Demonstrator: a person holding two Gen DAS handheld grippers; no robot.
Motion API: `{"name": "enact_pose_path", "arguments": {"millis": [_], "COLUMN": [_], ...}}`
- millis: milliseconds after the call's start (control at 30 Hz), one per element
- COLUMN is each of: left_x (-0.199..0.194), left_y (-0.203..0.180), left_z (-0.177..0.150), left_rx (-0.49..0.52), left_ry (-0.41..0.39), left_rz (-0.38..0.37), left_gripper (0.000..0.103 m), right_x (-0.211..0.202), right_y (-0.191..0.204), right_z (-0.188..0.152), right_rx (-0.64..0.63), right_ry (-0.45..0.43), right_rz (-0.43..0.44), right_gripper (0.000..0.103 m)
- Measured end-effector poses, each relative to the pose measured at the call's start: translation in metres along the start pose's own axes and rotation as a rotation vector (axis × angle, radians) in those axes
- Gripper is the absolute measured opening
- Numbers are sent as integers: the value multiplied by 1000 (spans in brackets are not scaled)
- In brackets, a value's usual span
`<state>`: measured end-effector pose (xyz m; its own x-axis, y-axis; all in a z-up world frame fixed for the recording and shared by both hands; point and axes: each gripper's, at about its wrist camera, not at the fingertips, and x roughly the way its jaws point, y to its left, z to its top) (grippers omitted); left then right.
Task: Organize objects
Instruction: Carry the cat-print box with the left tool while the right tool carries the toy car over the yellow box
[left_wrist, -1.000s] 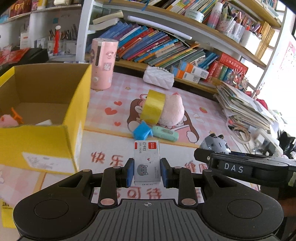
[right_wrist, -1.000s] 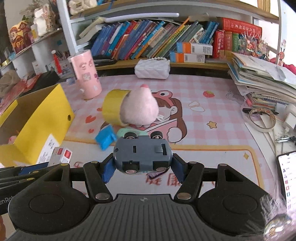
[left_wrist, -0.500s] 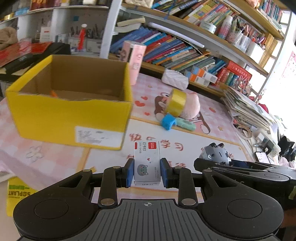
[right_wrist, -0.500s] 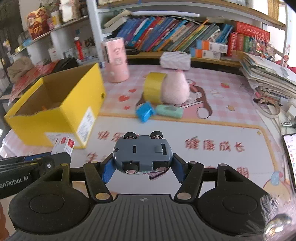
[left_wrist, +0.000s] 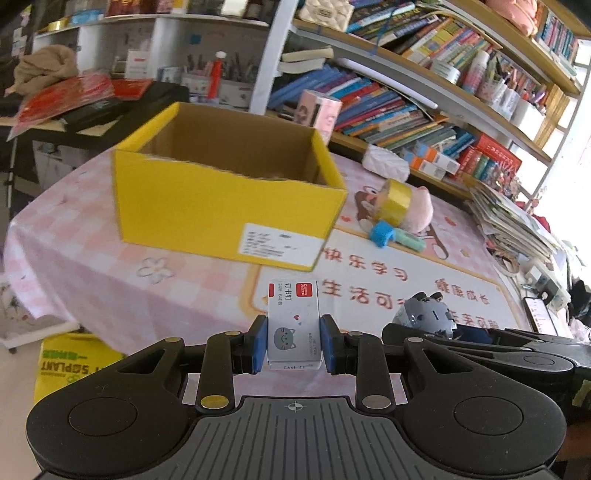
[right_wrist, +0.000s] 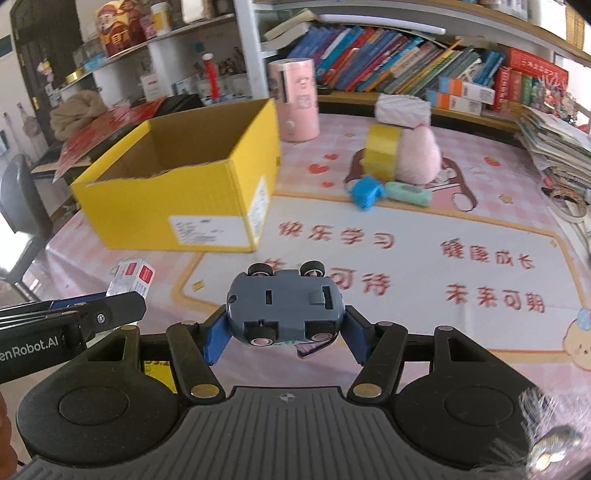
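While both grippers hang above the worktop (left_wrist: 110, 258), the left gripper (left_wrist: 294, 341) fingers pinch a staple box (left_wrist: 293, 325). Right gripper (right_wrist: 284, 332) fingers pinch an upturned toy car (right_wrist: 286, 304) near the yellow box (right_wrist: 177, 206).

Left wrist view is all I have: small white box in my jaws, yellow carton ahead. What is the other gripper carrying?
Observer: The right gripper is shut on a grey toy car, held belly-up with its wheels showing.
Operator: Anything behind the yellow carton I can't make out?
Observer: In the right wrist view the pink canister stands upright just past the yellow carton, at its far right corner.
Operator: Does the carton's right side have anything on it?
Observer: Yes, a second white label on that side wall, besides the front one.
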<state>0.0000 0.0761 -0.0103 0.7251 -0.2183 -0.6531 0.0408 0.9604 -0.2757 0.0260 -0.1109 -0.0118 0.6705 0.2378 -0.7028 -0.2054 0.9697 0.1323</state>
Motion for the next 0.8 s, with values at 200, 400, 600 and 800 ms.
{"name": "enact_pose_path", "arguments": {"millis": [200, 400, 600, 800], "left_x": [-17, -31, -44, -51], "left_y": [20, 34, 46, 51], "left_z": [-6, -8, -6, 4], "left_rx": [-12, -11, -20, -5], "left_ry": [-17, -41, -75, -116], "left_rz": [24, 37, 58, 76], "left_gripper": [28, 28, 28, 28], "right_x": [-1, -4, -5, -6], "right_y": [27, 47, 68, 84], "right_z": [-8, -12, -12, -6], "right_rx": [-22, -36, -65, -118], "right_ry": [2, -11, -13, -28], "right_rz": [32, 50, 71, 91], "right_gripper": [61, 61, 61, 61]}}
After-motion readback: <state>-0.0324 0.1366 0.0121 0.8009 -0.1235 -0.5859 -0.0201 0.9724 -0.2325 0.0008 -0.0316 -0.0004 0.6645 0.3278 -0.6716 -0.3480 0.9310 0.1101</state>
